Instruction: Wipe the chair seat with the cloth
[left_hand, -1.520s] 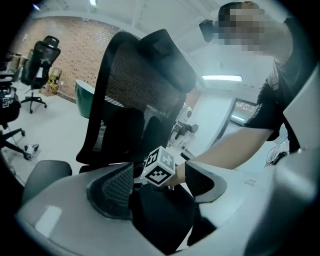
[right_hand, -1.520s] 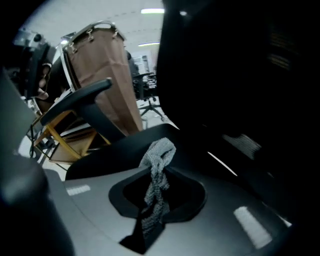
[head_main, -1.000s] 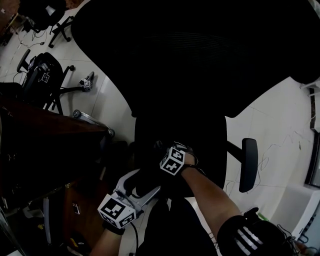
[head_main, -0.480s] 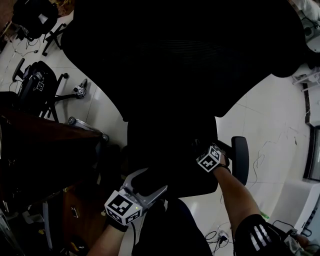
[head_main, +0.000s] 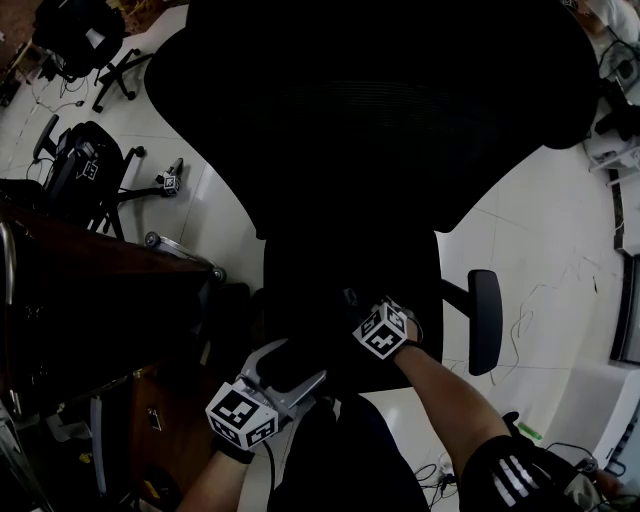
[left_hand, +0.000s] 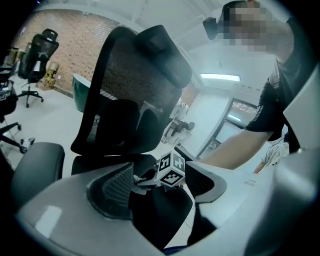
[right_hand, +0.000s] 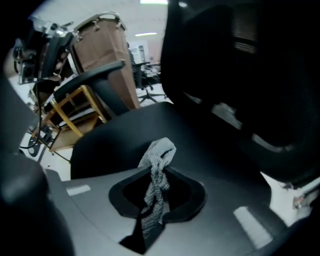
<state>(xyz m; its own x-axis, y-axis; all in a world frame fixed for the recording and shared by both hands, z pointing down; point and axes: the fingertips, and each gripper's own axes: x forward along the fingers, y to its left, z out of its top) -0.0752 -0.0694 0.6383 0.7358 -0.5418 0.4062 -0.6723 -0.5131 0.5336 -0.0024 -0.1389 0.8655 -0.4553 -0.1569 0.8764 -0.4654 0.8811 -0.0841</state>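
Note:
The black office chair fills the head view, its seat (head_main: 345, 262) below the wide backrest (head_main: 380, 110). My right gripper (head_main: 352, 303) reaches over the front of the seat, its marker cube just behind. In the right gripper view it (right_hand: 157, 192) is shut on a grey knitted cloth (right_hand: 159, 152), whose bunched end sticks out over the seat (right_hand: 117, 132). My left gripper (head_main: 287, 362) is at the seat's front left edge, jaws spread wide apart. In the left gripper view the right gripper's cube (left_hand: 171, 170) shows between them. In the dark head view the cloth does not show.
A dark wooden desk (head_main: 90, 270) stands close on the left. The chair's right armrest (head_main: 485, 320) sticks out over the white floor. Other chairs (head_main: 85, 160) and cables lie at the far left. A person's leg is right below the seat front.
My right gripper swept right across the seat front half a second ago and has now come back toward the middle. The left gripper has barely moved.

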